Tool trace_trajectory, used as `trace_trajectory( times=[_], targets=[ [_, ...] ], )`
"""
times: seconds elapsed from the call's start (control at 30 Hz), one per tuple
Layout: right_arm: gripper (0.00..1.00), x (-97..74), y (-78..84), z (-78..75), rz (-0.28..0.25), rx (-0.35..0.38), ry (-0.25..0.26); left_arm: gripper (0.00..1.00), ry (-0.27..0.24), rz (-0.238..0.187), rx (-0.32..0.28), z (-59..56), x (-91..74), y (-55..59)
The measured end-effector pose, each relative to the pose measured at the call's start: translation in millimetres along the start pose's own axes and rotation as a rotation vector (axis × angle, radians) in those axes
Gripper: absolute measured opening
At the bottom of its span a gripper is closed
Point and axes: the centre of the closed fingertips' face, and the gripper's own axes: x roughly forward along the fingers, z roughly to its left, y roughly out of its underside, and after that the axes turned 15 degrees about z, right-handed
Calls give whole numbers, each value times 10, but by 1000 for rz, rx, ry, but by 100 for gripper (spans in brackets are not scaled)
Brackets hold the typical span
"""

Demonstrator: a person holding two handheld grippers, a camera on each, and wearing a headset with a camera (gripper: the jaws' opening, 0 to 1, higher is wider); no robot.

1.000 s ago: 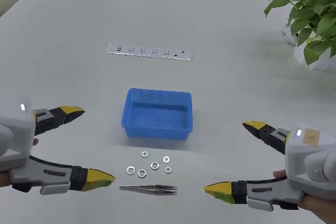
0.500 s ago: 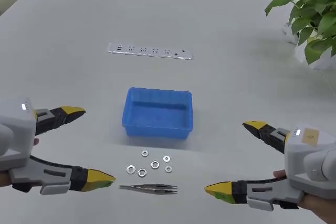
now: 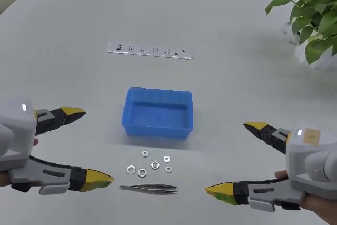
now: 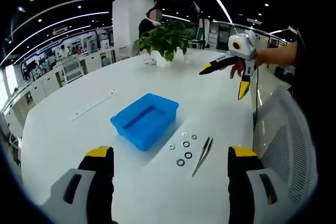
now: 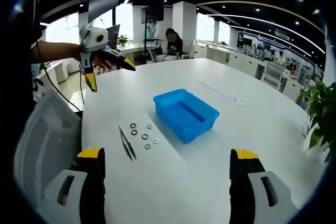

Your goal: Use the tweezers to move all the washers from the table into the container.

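Hardly anything has been moved since the earlier frames: both grippers are held where they were, and the slight shift of the scene is put down to the headset camera. No progress on the task is therefore implied.

Toward the left edge of the white counter (image 3: 237,77), the black-jawed, yellow-tipped left hand-held gripper (image 3: 93,145) is held above the surface, its jaws spread wide with nothing between them. Close to the near edge, about midway along it, the slim silver metal tweezers (image 3: 149,188) lie flat and untouched. Six small silver ring-shaped washers (image 3: 150,165) are scattered just beyond them. Beyond these stands the blue rectangular plastic container (image 3: 157,130), with no washer visible in it. Toward the right edge, the matching right hand-held gripper (image 3: 230,157) is likewise spread wide and empty.

The tweezers are judged to need picking up first.
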Motion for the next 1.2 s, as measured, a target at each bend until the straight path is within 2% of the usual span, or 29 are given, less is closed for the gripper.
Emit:
trace_trajectory(
  times=[0.4,0.7,0.93,1.03,1.2],
  targets=[
    [99,81,29,62,36,-42,-21,90,26,39,33,-89,70,63],
    [89,206,99,181,88,-119,-56,78,68,71,69,-213,197,130],
    [81,316,135,258,119,-162,-93,68,90,113,113,-286,312,228],
    [76,380,147,315,131,-187,-114,63,90,150,150,-308,373,301],
    [70,468,149,404,140,-232,-145,54,100,176,186,-350,445,347]
  ],
)
